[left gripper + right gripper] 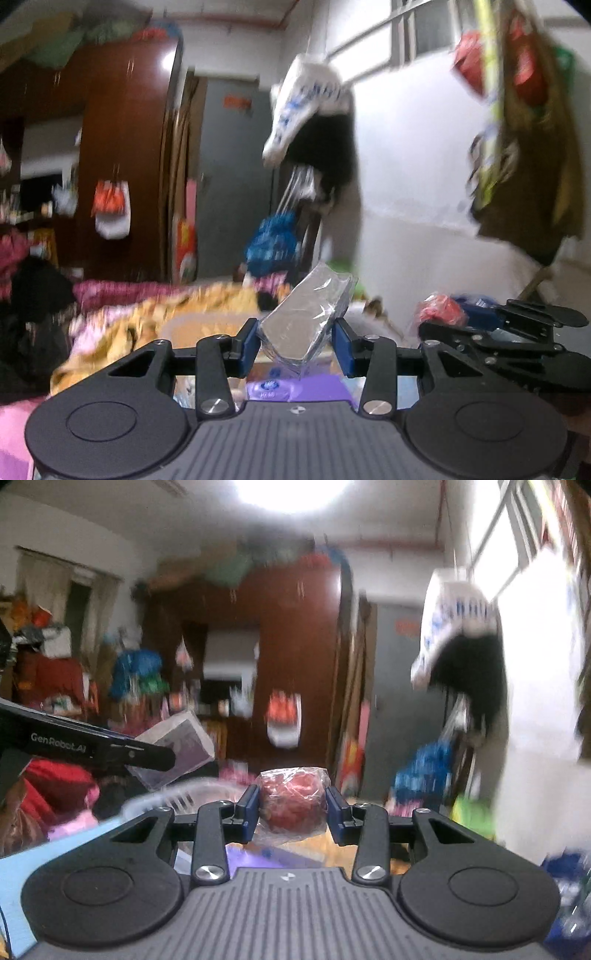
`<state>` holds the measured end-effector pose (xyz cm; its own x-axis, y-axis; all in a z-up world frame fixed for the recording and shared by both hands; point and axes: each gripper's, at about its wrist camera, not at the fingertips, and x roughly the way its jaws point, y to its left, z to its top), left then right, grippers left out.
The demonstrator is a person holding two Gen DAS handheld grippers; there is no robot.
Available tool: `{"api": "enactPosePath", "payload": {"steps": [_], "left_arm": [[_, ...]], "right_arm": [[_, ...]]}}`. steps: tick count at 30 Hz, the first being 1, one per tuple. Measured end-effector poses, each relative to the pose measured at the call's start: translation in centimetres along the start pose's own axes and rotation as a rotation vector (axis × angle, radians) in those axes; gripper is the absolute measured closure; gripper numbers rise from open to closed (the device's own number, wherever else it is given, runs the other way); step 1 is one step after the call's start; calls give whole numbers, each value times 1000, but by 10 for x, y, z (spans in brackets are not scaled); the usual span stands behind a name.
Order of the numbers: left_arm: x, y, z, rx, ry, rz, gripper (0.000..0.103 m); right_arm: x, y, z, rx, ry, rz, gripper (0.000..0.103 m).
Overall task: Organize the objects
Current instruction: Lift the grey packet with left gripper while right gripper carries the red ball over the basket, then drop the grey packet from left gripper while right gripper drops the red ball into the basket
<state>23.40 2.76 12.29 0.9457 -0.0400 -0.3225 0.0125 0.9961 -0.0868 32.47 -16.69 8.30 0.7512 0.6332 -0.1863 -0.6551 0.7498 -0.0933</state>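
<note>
Two packets are up in the air at once, one in each set of tongs. The left gripper point(295, 341) has a grey packet in clear wrap point(306, 317) between its blue pads, jaws partly closed and pressing on its lower sides; the packet tilts up and to the right, most of it standing proud above the fingertips. The right gripper point(291, 812) is clamped, also partly closed, on a red bundle in crinkled clear film point(293, 799), sitting square between the pads, with loose film spilling below them.

Both loads ride well clear of whatever is beneath, which reads as a carry: held high so the wrappers don't drag across the clutter. Gripping low on the grey packet looks like a pinch taken where the tongs could reach it, and that tilt means it could swing.

Outward from the tongs: just under the left fingertips lies a purple pack point(295, 387), and a pale tub point(207, 325) sits beyond the left pad. In the right wrist view a white basket point(173, 795) is just left of the tongs, a likely drop spot, I'd judge. Background is blurred: dark wooden wardrobe point(295, 646), hanging bags, bedding.
</note>
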Motion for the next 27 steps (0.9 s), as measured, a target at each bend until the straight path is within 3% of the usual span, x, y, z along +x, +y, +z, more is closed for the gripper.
{"api": "enactPosePath", "payload": {"steps": [4,10,23,25,27], "left_arm": [[45,5,-2,-6,105,7,56],[71,18,-12,-38,191,25,56],[89,24,-27,-83,269,-25,54],[85,22,-28,-81,254,-55,36],[73,23,-27,-83,210,-63,28]], "right_arm": [[51,-6,-6,54,158,-5,61],[78,-5,-16,108,277,5,61],[81,-13,-21,136,349,15,57],[81,-12,-19,128,356,8,55],[76,-9,-17,112,346,-4,46]]}}
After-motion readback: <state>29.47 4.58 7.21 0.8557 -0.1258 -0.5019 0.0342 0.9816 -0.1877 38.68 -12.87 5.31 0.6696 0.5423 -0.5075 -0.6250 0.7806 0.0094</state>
